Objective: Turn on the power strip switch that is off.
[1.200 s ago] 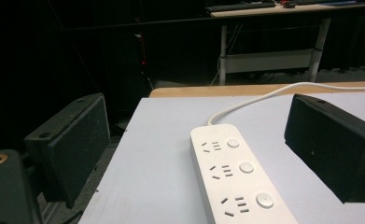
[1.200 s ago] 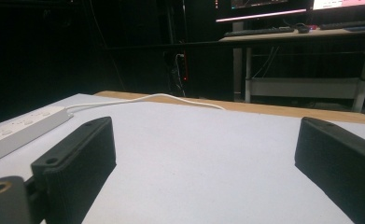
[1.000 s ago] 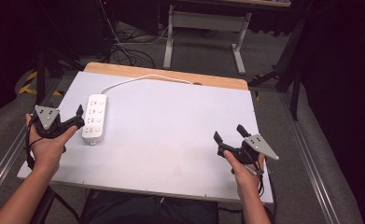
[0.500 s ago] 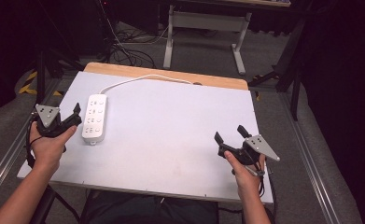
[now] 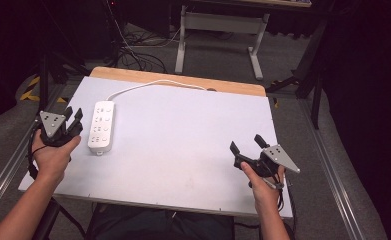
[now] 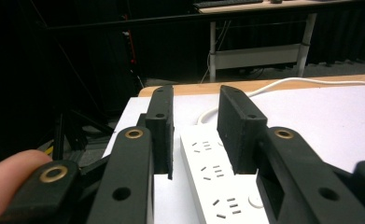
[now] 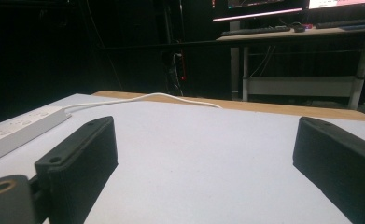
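A white power strip (image 5: 102, 126) lies on the left part of the white table top (image 5: 183, 145), and its white cable (image 5: 158, 82) runs to the far edge. My left gripper (image 5: 73, 113) is held in a hand just left of the strip, at the table's left edge. Its jaws are open a little with nothing between them. In the left gripper view the strip (image 6: 217, 186) lies just beyond the left gripper (image 6: 195, 93). My right gripper (image 5: 245, 142) is held low at the front right, wide open and empty. From the right gripper (image 7: 206, 126), the strip (image 7: 17, 128) is far off to the left.
A wooden strip (image 5: 183, 80) borders the table's far edge. Beyond it stand a metal desk frame (image 5: 218, 30) and floor cables (image 5: 138, 50). A desk with a keyboard (image 7: 264, 31) is in the background. Rails run along both sides of the table.
My left gripper has drifted slightly left and farther from me, away from the power strip. The right gripper has hardly moved.
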